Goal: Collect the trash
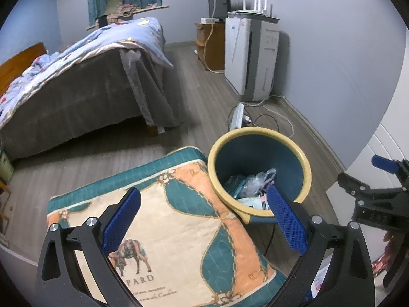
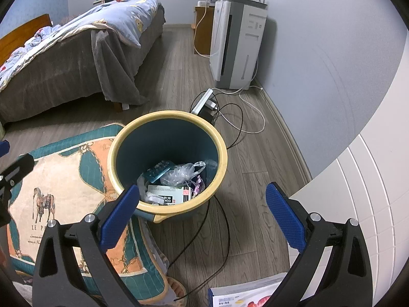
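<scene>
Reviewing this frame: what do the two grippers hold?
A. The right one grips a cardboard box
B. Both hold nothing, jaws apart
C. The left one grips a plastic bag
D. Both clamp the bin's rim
B: the left gripper and the right gripper both have jaws apart with nothing between them, above the trash bin, which already contains trash.

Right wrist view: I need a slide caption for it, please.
Open right gripper poised empty above a yellow-rimmed trash bin holding wrappers, beside a patterned cushion.
</scene>
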### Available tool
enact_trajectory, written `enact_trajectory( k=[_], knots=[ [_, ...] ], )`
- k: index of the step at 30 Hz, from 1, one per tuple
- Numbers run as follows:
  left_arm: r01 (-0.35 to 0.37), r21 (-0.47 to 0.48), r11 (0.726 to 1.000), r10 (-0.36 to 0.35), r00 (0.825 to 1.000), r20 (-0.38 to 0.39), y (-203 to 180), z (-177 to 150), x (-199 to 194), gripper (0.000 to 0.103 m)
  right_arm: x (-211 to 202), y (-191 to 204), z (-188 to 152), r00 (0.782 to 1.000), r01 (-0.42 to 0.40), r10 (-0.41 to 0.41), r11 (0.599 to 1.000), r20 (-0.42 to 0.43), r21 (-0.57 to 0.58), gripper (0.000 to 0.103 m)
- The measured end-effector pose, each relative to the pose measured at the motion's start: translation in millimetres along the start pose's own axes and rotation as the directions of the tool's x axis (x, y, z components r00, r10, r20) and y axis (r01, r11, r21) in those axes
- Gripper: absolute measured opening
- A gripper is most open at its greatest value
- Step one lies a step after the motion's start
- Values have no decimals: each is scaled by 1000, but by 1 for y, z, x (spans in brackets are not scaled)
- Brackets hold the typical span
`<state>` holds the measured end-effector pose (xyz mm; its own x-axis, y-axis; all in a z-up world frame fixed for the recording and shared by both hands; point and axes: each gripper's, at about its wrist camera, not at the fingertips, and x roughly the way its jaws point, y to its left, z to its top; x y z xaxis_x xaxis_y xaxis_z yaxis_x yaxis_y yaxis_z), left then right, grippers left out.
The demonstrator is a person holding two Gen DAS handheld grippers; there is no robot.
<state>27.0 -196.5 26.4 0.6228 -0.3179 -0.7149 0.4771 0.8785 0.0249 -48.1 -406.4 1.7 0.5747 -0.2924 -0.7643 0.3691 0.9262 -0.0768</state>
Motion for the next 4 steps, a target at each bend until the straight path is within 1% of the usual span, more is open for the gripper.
enact_trajectory(
  k=[4],
  knots=[
    [-2, -24, 1000, 2, 1000, -7, 8, 0, -1, 98, 5, 4, -3, 999, 23, -24, 1000, -27, -20, 97]
  ],
)
